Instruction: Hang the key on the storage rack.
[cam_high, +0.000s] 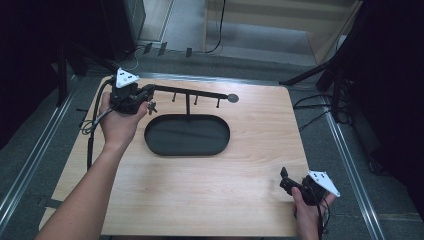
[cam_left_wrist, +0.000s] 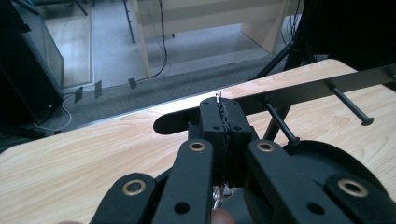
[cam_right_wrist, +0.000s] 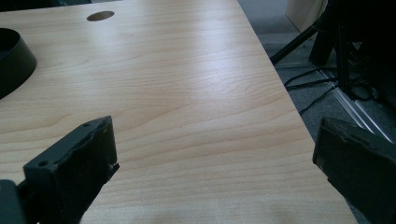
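A black stand has an oval tray (cam_high: 187, 135) and a horizontal bar (cam_high: 195, 93) with several pegs hanging under it. My left gripper (cam_high: 148, 93) is at the bar's left end, its jaws pressed together. In the left gripper view the gripper (cam_left_wrist: 221, 109) is shut on a small shiny metal piece (cam_left_wrist: 218, 95), whose tip pokes out above the jaws, just in front of the bar (cam_left_wrist: 299, 93). What the piece is I cannot tell. My right gripper (cam_high: 284, 177) rests near the table's front right corner. Its jaws stand wide apart over bare wood in the right gripper view (cam_right_wrist: 215, 149).
The wooden table (cam_high: 250, 150) has a round hole (cam_high: 232, 98) near the bar's right end. Cables and dark stand legs (cam_high: 310, 75) lie on the floor beyond the right edge. The tray's rim (cam_right_wrist: 14, 60) lies far to the left of the right gripper.
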